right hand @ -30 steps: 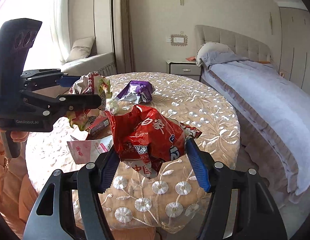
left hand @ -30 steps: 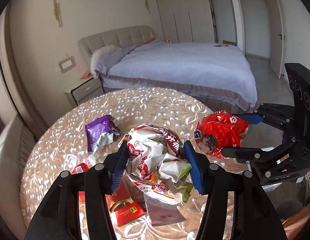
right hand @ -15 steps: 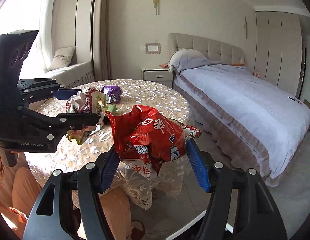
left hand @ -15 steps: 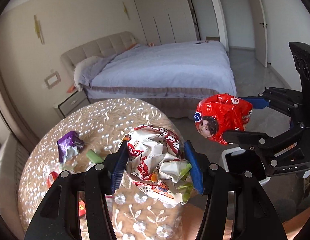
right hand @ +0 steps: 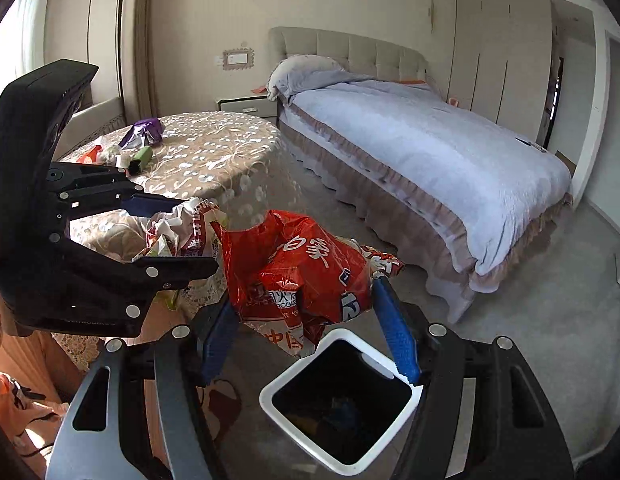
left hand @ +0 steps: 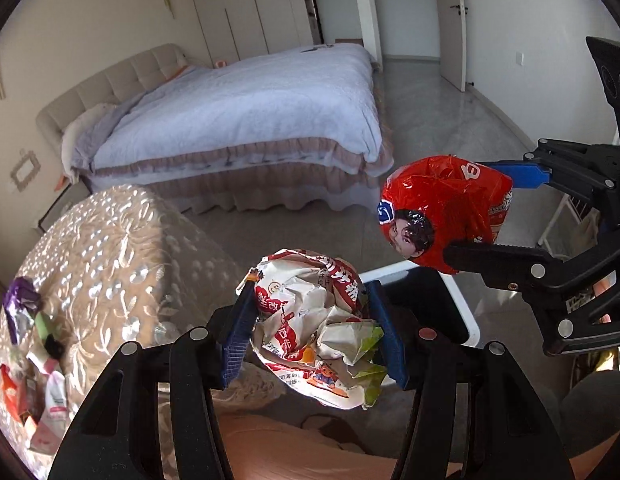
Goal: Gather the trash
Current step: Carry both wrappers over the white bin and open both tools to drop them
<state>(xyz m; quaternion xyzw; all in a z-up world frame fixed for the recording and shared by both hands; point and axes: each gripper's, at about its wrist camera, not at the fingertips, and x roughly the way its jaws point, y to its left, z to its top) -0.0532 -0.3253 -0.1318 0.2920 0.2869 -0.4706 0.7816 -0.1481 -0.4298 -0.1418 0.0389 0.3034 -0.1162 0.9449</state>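
My left gripper (left hand: 310, 324) is shut on a crumpled white and red wrapper wad (left hand: 314, 332), held in the air past the table's edge. My right gripper (right hand: 305, 316) is shut on a crumpled red snack bag (right hand: 305, 272), held just above a white-rimmed trash bin (right hand: 297, 372) on the floor. In the left wrist view the red bag (left hand: 442, 216) and right gripper (left hand: 506, 212) hang at the right, with the bin's rim (left hand: 466, 312) behind my fingers. In the right wrist view the left gripper (right hand: 169, 236) holds its wad (right hand: 181, 228) at the left.
The round table with a floral cloth (right hand: 213, 160) still carries a purple wrapper (right hand: 143, 130), a green packet (right hand: 143, 156) and other small wrappers (left hand: 33, 384). A large bed (right hand: 422, 148) stands to the right of the table. Grey floor (left hand: 430, 120) lies between bed and bin.
Both grippers have carried their trash off the table and swung right and down toward the floor. The trash bin has come into view under the right gripper.
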